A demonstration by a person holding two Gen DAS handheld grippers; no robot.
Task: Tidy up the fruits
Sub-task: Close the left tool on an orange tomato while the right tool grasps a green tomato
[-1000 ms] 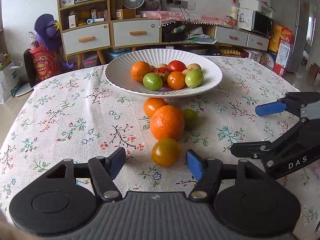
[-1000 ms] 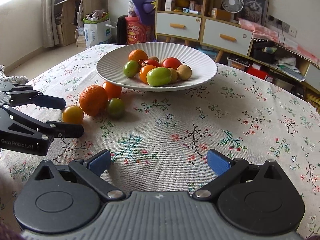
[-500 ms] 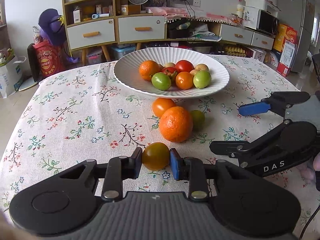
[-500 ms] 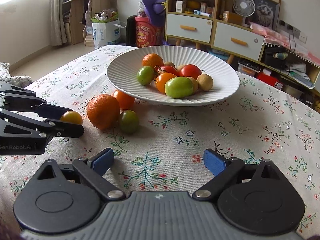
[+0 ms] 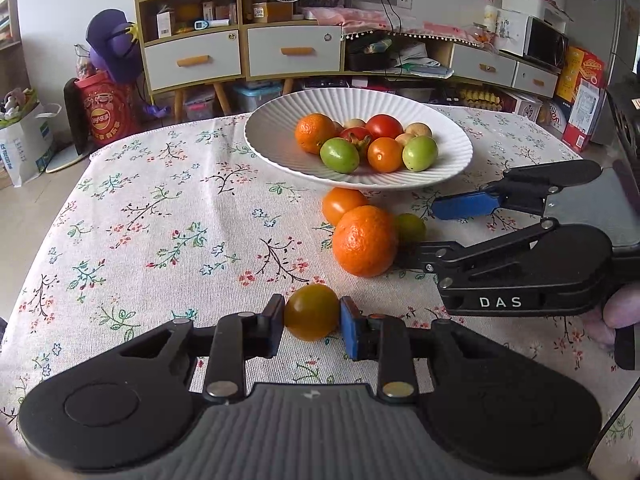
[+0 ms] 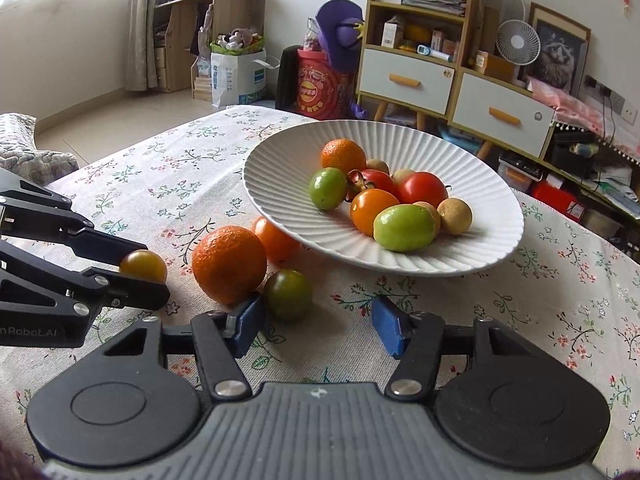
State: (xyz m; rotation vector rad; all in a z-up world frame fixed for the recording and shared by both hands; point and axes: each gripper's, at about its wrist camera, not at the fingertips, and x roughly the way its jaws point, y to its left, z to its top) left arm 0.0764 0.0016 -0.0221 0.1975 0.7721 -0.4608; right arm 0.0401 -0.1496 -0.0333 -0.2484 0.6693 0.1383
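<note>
Since a second ago the left gripper [image 5: 311,319] has clamped its jaws on the small yellow-orange tomato [image 5: 311,312], which earlier lay loose ahead of them; its pads press both sides of the fruit low over the floral-clothed desk [image 5: 160,216]. Meanwhile the right gripper [image 6: 318,326] has come nearer the loose fruit, and its jaws are closing, about half wide, with the dark green tomato [image 6: 288,295] just ahead beside its left pad, not yet pressed. A large orange [image 6: 229,265] and an orange tomato [image 6: 276,238] sit alongside, by the white ribbed plate [image 6: 480,184] holding more fruit.
</note>
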